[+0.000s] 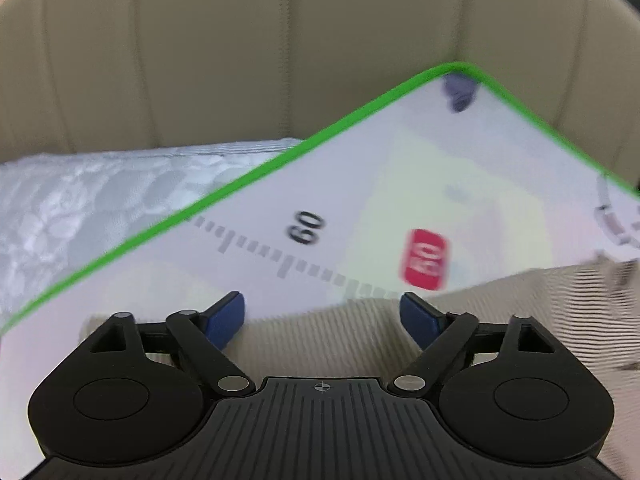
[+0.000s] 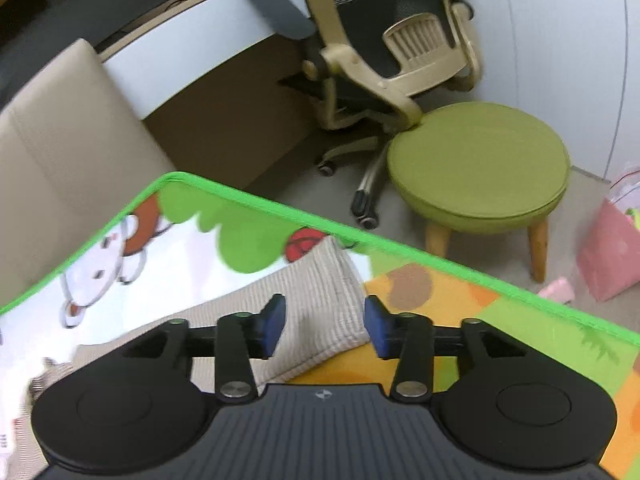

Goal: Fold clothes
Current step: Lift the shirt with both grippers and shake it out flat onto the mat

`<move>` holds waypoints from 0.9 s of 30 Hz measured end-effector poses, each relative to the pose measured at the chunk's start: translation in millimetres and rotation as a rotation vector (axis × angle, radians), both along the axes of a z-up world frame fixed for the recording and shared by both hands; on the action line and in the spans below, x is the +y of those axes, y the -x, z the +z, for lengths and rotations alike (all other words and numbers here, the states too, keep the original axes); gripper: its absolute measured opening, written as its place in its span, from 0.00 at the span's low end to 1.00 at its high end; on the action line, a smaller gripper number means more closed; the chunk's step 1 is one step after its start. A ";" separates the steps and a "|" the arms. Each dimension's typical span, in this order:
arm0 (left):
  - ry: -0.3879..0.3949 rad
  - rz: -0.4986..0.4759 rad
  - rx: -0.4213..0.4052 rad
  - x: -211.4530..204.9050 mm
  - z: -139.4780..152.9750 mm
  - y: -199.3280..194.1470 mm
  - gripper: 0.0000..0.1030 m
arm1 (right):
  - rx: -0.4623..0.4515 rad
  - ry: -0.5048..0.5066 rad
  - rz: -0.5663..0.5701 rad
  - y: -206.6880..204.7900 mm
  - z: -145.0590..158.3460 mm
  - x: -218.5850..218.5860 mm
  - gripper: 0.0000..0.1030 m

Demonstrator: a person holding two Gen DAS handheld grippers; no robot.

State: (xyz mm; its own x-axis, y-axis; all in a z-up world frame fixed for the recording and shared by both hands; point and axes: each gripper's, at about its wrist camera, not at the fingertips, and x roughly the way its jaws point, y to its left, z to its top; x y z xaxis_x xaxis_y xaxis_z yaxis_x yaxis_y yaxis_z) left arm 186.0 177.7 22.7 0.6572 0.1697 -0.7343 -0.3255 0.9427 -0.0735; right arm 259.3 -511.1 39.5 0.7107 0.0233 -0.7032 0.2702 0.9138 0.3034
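Both pairs of jaws stand wide apart, holding nothing. The right gripper hovers over one beige ribbed knit garment, whose narrow end reaches toward the upper middle of the frame; the left gripper faces the same cloth along the lower right. It lies on one green-edged cartoon play mat. Folding seems barely begun: no finished fold shows. Beyond stand one round green stool and one beige mesh office chair.

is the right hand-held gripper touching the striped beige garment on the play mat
Cannot tell. In the right wrist view the right hand-held gripper is open over the striped beige garment, but neither contact nor gap shows plainly.
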 end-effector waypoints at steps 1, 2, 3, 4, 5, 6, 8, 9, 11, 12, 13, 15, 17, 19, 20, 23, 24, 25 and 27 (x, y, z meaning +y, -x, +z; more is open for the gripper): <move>0.030 -0.017 -0.015 -1.2 3.9 5.7 0.90 | 0.001 0.026 -0.004 -1.3 -3.9 -0.7 0.51; 0.057 -0.035 -0.028 -4.5 7.2 10.6 0.91 | 0.007 0.032 -0.008 -3.0 -9.0 -2.3 0.51; 0.083 -0.051 -0.042 -10.0 11.0 14.4 0.92 | 0.015 0.017 -0.009 -3.4 -13.7 -4.1 0.50; 0.108 -0.067 -0.054 -15.9 14.7 18.1 0.92 | 0.021 -0.006 -0.005 -2.5 -16.7 -4.8 0.42; 0.132 -0.082 -0.061 -22.8 17.6 21.0 0.92 | 0.018 -0.025 0.009 -1.0 -17.2 -2.9 0.24; 0.156 -0.100 -0.065 -29.1 20.0 22.7 0.93 | 0.008 -0.035 0.029 0.5 -14.7 1.1 0.24; 0.186 -0.133 -0.068 -38.9 23.9 24.2 0.93 | -0.058 -0.060 0.061 4.0 4.4 10.7 0.21; 0.190 -0.148 -0.068 -42.3 26.5 26.5 0.93 | -0.106 -0.078 0.070 5.1 18.7 15.0 0.20; 0.189 -0.168 -0.070 -47.7 31.0 30.2 0.94 | -0.234 -0.118 0.102 5.7 62.1 27.0 0.20; 0.184 -0.171 -0.073 -49.5 32.7 32.7 0.94 | -0.297 -0.119 0.133 5.9 85.2 35.7 0.20; 0.179 -0.171 -0.076 -50.8 34.2 35.3 0.94 | -0.359 -0.114 0.182 6.8 109.4 48.2 0.18; 0.180 -0.167 -0.076 -49.1 34.7 41.2 0.95 | -0.469 -0.106 0.292 9.1 154.1 77.0 0.16; 0.192 -0.158 -0.070 -46.2 32.0 47.2 0.95 | -0.533 -0.118 0.416 11.8 184.6 113.2 0.08; 0.206 -0.146 -0.062 -42.9 28.0 53.3 0.96 | -0.556 -0.135 0.525 14.1 201.6 148.7 0.00; 0.215 -0.140 -0.058 -41.3 25.5 56.2 0.96 | -0.552 -0.135 0.583 15.8 205.4 168.8 0.00; 0.255 -0.120 -0.036 -38.0 14.2 62.6 0.96 | -0.530 -0.099 0.713 22.6 204.2 218.5 0.00; 0.265 -0.116 -0.029 -37.2 10.7 63.8 0.96 | -0.523 -0.091 0.734 25.1 200.9 228.6 0.00; 0.272 -0.114 -0.022 -37.0 7.9 64.9 0.96 | -0.518 -0.085 0.747 26.9 197.4 236.2 0.00; 0.276 -0.124 -0.013 -39.4 5.5 66.1 0.96 | -0.487 -0.062 0.756 26.9 186.3 243.5 0.00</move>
State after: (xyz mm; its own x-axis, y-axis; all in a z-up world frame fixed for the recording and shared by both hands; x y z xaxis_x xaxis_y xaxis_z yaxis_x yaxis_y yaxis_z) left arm 119.9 138.3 28.2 0.6699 -0.1174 -0.7331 -0.2065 0.9190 -0.3358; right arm 232.4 -267.6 225.8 0.7091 0.6333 -0.3100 -0.5679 0.7736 0.2814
